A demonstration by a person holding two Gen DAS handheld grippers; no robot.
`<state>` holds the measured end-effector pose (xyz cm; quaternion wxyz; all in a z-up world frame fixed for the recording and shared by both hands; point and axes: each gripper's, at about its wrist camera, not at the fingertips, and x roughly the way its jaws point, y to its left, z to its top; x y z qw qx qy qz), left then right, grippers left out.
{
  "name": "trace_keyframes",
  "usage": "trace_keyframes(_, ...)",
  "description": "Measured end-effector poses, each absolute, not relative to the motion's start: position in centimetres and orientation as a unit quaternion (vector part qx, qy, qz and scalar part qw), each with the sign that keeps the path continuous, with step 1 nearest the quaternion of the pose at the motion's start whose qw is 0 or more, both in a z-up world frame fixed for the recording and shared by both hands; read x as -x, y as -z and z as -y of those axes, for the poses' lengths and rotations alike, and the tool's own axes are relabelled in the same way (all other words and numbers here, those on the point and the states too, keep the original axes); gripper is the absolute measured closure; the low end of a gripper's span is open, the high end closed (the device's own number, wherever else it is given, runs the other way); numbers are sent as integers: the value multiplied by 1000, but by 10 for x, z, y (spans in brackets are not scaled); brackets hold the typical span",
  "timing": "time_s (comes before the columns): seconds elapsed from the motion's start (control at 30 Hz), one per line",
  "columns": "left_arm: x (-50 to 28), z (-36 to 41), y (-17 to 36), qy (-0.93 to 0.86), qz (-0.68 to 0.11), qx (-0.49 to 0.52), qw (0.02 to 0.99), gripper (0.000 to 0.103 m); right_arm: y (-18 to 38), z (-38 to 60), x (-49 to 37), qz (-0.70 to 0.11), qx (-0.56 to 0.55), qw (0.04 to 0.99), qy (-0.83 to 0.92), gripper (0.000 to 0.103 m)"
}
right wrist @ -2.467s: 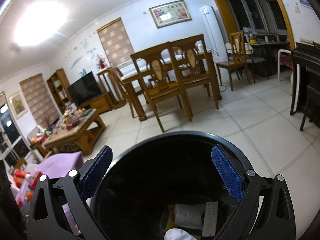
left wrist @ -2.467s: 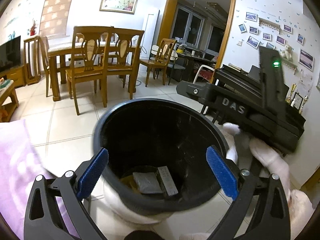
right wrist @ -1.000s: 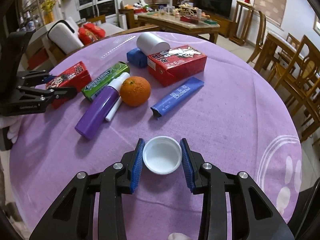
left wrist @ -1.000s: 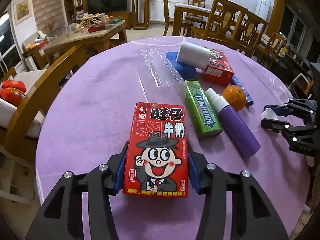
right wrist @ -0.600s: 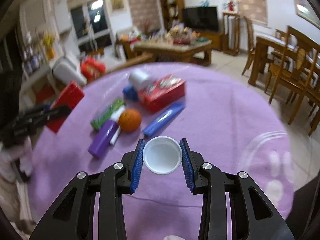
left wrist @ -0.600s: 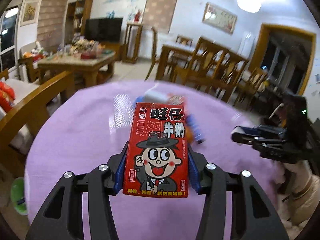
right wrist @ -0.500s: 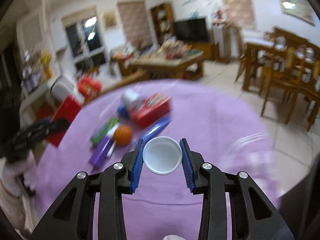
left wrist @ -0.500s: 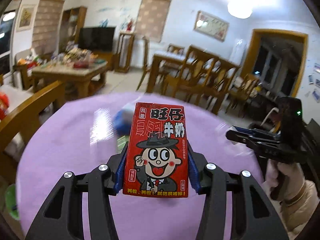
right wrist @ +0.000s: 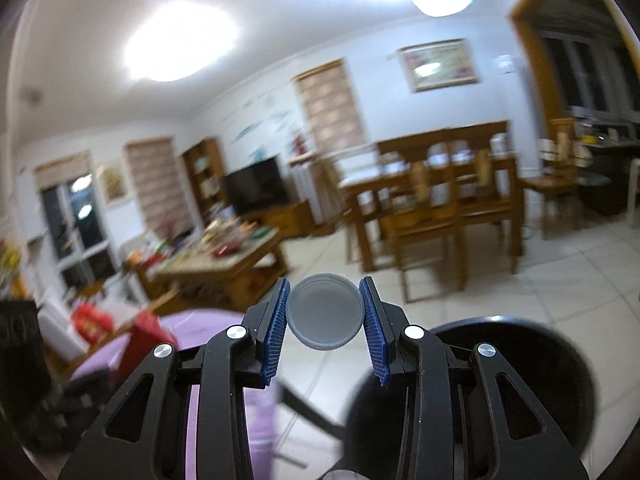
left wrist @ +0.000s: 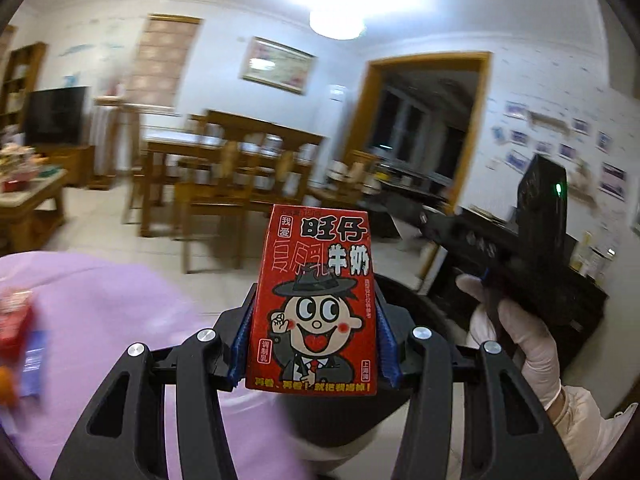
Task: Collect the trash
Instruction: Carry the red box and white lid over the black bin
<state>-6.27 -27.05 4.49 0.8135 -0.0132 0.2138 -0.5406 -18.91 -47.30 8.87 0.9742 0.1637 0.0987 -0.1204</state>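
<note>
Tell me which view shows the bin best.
The right wrist view: the bin shows its dark round rim and mouth at lower right, partly behind the right gripper. In the left wrist view only a rim arc peeks from behind the carton.

Home living-dining room, television (left wrist: pixel 56 115), wooden dining table (right wrist: pixel 432 184), framed picture (left wrist: pixel 277 65)
</note>
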Motion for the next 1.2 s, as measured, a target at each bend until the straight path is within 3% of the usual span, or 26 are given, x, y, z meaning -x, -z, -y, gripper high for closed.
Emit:
trace_keyframes(0.37,80,405,3,615,-220,-65,754,53,-79,576,240,-47,-197,955,217,67)
trace_keyframes(0.73,66,415,25,604,-262,-82,749,53,-20,616,198,-85,-220,944,232,67)
trace_keyframes(1.2,79,422,25,603,-263,-100,746,53,5,611,179,-116,-216,942,229,67)
